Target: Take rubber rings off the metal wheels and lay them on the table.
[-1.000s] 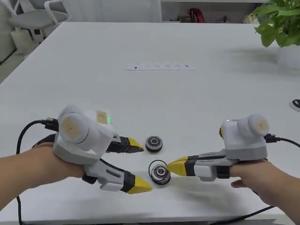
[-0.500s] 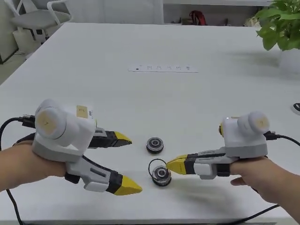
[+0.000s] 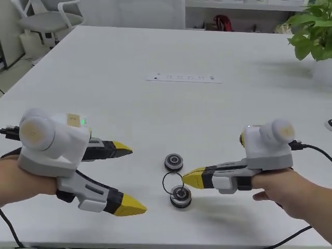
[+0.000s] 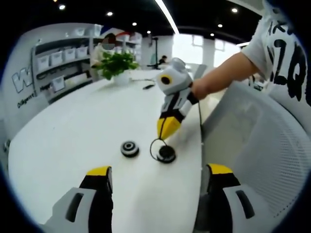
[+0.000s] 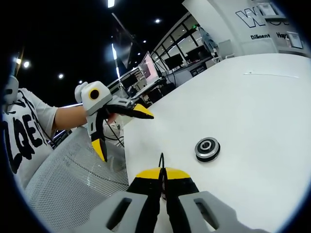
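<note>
Two metal wheels lie near the table's front edge: a far wheel (image 3: 174, 162) (image 4: 129, 148) (image 5: 207, 147) with its dark ring around it, and a near wheel (image 3: 180, 196) (image 4: 166, 154). A thin black rubber ring (image 3: 164, 181) (image 4: 151, 148) stands looped above the near wheel, and its lower part still touches that wheel. My right gripper (image 3: 188, 178) (image 4: 168, 128) (image 5: 163, 174) is shut on the ring's upper edge. My left gripper (image 3: 127, 179) (image 4: 159, 170) (image 5: 124, 134) is wide open, holds nothing, and hovers left of both wheels.
A white power strip (image 3: 184, 78) lies mid-table. A potted plant (image 3: 314, 28) stands at the far right corner. An office chair (image 3: 46, 18) sits beyond the far left corner. The table's front edge runs just below the grippers, with cables trailing from each.
My left gripper has drawn back to the left, away from the wheels. The right gripper stays shut on the ring, which has come a little higher off the near wheel.
</note>
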A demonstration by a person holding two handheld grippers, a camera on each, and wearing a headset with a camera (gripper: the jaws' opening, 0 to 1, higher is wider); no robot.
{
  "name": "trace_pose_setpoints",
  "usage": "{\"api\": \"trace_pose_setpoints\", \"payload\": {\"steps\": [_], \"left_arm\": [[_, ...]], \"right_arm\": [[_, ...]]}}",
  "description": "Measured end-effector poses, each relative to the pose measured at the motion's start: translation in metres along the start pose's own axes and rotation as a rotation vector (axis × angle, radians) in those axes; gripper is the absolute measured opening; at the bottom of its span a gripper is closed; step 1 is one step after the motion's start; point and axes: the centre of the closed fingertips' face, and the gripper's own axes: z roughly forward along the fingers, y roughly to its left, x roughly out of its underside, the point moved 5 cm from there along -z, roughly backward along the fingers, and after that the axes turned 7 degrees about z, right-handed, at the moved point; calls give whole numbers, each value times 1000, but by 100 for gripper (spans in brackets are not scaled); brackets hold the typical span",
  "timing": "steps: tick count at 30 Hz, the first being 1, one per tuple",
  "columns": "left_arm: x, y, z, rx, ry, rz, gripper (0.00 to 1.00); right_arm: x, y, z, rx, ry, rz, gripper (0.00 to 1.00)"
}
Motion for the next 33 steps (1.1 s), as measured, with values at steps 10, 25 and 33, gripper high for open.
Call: {"api": "trace_pose_setpoints", "payload": {"steps": [10,25,33], "left_arm": [[5,1,-11,-19,-4,-17,82],[13,5,-23,-47,9,-33,83],[14,4,-24,-51,9,-44,83]], "right_arm": [[-6,4,12,-12,22,-21,0],[-7,11,33,-18,78,-55,0],[-3,7,42,-15,120,-74,0]]}}
